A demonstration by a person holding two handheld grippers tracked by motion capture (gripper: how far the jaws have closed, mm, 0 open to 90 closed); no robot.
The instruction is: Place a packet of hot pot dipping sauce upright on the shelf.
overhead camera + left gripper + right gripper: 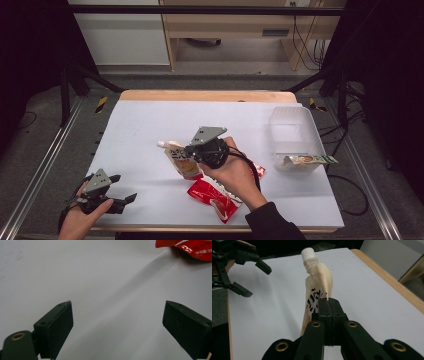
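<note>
- The desk (pixel 150 130), under a white sheet, lies broad and bare on its far and left parts; its wooden far edge is well apart from everything I am handling.
- A clear plastic bin (pixel 292 135) stands at the desk's right side, open-topped, with a green-and-white packet (pixel 307 160) draped over its near rim. I judge the bin the likely drop point, and the stretch of sheet between it and my right hand is free.
- A red snack bag (pixel 215 197) lies flat near the front edge, just beside and partly under my right forearm.
- The spouted pouch (pixel 318 287) is at mid-desk in my right tongs (pixel 329 305), which are clenched on its side seam. Its long axis runs away from the tongs, white cap (pixel 309 253) at the far end, pointing toward the desk's left in the high view.
- My right hand is the one on the pouch, and also the nearer to the bin.
- My left tongs (pixel 117 322) are released, jaws wide over bare sheet at the front left corner, well apart from the pouch.
</note>
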